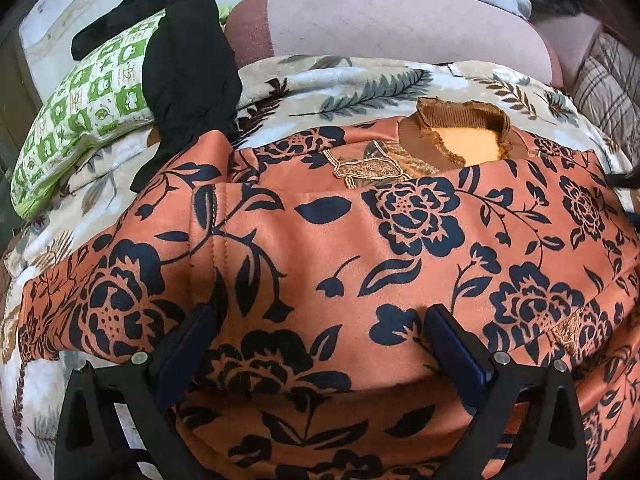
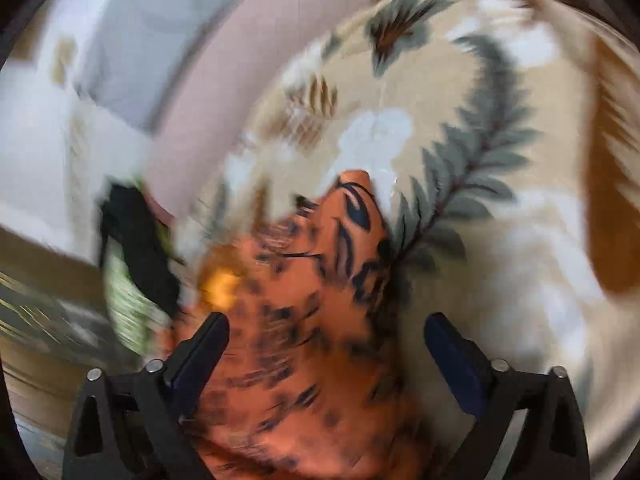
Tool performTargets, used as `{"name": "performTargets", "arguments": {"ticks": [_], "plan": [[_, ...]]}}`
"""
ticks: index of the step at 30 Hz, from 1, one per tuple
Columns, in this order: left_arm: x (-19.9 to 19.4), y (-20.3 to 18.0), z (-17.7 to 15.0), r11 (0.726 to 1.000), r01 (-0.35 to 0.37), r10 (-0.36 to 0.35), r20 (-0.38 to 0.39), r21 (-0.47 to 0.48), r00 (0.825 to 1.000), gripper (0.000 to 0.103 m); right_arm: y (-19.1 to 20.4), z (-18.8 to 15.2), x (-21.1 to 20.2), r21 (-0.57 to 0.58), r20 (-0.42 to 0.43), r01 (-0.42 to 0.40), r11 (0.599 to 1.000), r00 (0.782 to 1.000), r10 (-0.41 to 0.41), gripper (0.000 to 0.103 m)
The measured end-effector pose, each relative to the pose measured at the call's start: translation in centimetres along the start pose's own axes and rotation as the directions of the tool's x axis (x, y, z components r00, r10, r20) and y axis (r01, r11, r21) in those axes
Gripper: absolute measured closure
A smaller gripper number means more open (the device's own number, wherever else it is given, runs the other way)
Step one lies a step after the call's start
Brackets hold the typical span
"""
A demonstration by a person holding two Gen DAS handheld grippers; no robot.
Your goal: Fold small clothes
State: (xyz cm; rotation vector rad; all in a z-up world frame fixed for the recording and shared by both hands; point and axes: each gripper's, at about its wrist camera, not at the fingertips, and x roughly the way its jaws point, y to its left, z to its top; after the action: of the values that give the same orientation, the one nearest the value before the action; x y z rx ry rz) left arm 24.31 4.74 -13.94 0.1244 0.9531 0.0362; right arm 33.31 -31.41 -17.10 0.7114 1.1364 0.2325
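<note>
An orange top with dark blue flower print [image 1: 340, 248] lies spread on a leaf-patterned blanket [image 1: 360, 80], its brown ribbed collar [image 1: 460, 120] at the far side and one sleeve folded across the body. My left gripper [image 1: 320, 332] is open just above the garment's near part, its fingers apart with cloth showing between them. In the right wrist view, which is motion-blurred, the same orange top [image 2: 304, 320] lies between my open right gripper's [image 2: 326, 340] fingers, its edge against the blanket [image 2: 480, 160].
A black garment [image 1: 188, 64] lies over a green-and-white checked pillow [image 1: 84, 108] at the far left. A pink cushion [image 1: 400, 20] sits behind the blanket. A plaid cloth [image 1: 608, 88] is at the far right.
</note>
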Motion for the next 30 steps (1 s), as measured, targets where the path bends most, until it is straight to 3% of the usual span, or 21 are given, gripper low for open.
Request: {"name": "performTargets", "arguments": {"ticks": [1, 2, 3, 5, 6, 7, 9, 11, 13, 15, 16, 17, 18, 20, 22, 23, 25, 28, 30], "plan": [[-0.1, 0.1, 0.0, 1.0, 0.003, -0.003, 0.002, -0.001, 1.0, 0.0, 0.4, 0.2, 0.2, -0.038, 0.005, 0.034, 0.999, 0.999, -0.034, 0.054], [-0.1, 0.1, 0.0, 1.0, 0.008, -0.008, 0.007, -0.003, 1.0, 0.0, 1.1, 0.4, 0.2, -0.073, 0.001, 0.032, 0.997, 0.999, -0.032, 0.093], [0.0, 0.2, 0.0, 1.0, 0.016, -0.016, 0.011, -0.006, 1.0, 0.0, 2.0, 0.2, -0.9, -0.111, 0.036, 0.041, 0.993, 0.999, -0.037, 0.093], [0.4, 0.1, 0.0, 1.0, 0.023, -0.023, 0.009, -0.011, 1.0, 0.0, 2.4, -0.3, -1.3, -0.164, 0.107, 0.148, 0.975, 0.985, -0.132, 0.093], [0.4, 0.1, 0.0, 1.0, 0.019, -0.019, 0.008, -0.01, 1.0, 0.0, 1.5, -0.4, 0.0, -0.137, 0.067, 0.171, 0.976, 0.984, -0.163, 0.093], [0.2, 0.1, 0.0, 1.0, 0.02, -0.02, 0.004, -0.009, 1.0, 0.0, 0.4, -0.5, 0.9, -0.099, 0.048, 0.166, 0.981, 0.986, -0.162, 0.09], [-0.9, 0.6, -0.1, 0.998, 0.054, -0.054, 0.012, -0.019, 0.998, 0.0, 0.2, -1.0, -0.4, -0.055, 0.117, 0.133, 0.99, 0.985, -0.126, 0.084], [-2.7, 1.8, -0.4, 0.998, 0.054, -0.053, 0.036, -0.043, 0.998, 0.0, 1.3, -1.9, -2.4, -0.046, 0.184, 0.172, 0.984, 0.97, -0.161, 0.076], [-4.9, 3.7, -1.4, 0.993, 0.072, -0.064, 0.083, -0.098, 0.994, 0.0, 3.0, -3.5, -4.3, -0.073, 0.238, 0.161, 0.984, 0.961, -0.139, 0.069], [-6.8, 6.2, -2.8, 0.977, 0.098, -0.078, 0.111, -0.189, 0.991, 0.0, 5.5, -5.2, -5.2, -0.166, 0.246, 0.125, 0.978, 0.966, -0.081, 0.052], [-7.7, 7.9, -3.8, 0.96, 0.124, -0.094, 0.128, -0.251, 0.987, 0.0, 6.3, -6.3, -5.3, -0.209, 0.226, 0.088, 0.974, 0.973, -0.039, 0.025], [-8.3, 10.3, -5.0, 0.928, 0.148, -0.103, 0.144, -0.341, 0.984, 0.0, 6.8, -7.4, -4.4, -0.257, 0.169, 0.043, 0.966, 0.986, 0.001, 0.013], [-8.5, 12.1, -5.9, 0.897, 0.157, -0.104, 0.147, -0.412, 0.984, 0.0, 7.2, -8.1, -3.2, -0.286, 0.119, 0.04, 0.957, 0.993, -0.006, 0.013], [-7.9, 16.3, -7.7, 0.804, 0.19, -0.126, 0.15, -0.564, 0.981, 0.0, 5.8, -8.7, 0.1, -0.275, 0.023, 0.113, 0.955, 0.994, -0.11, 0.013], [-7.0, 20.9, -9.4, 0.669, 0.211, -0.139, 0.159, -0.713, 0.977, 0.0, 5.7, -9.2, -0.3, -0.28, 0.07, 0.112, 0.953, 0.993, -0.096, 0.013], [-6.6, 23.6, -10.3, 0.57, 0.246, -0.148, 0.196, -0.784, 0.969, 0.0, 5.9, -9.3, -0.5, -0.283, 0.064, 0.123, 0.951, 0.992, -0.109, 0.013], [-5.5, 27.0, -11.1, 0.443, 0.271, -0.156, 0.224, -0.855, 0.962, 0.0, 6.2, -9.3, 0.3, -0.299, 0.036, 0.146, 0.943, 0.989, -0.142, 0.012], [-3.7, 30.2, -11.4, 0.327, 0.296, -0.172, 0.251, -0.898, 0.952, 0.0, 6.0, -9.4, 0.8, -0.302, 0.023, 0.133, 0.944, 0.991, -0.132, 0.011], [-2.9, 31.6, -11.7, 0.288, 0.292, -0.155, 0.256, -0.912, 0.954, 0.0, 5.6, -9.2, 0.9, -0.275, 0.024, 0.113, 0.955, 0.994, -0.11, 0.009]]}}
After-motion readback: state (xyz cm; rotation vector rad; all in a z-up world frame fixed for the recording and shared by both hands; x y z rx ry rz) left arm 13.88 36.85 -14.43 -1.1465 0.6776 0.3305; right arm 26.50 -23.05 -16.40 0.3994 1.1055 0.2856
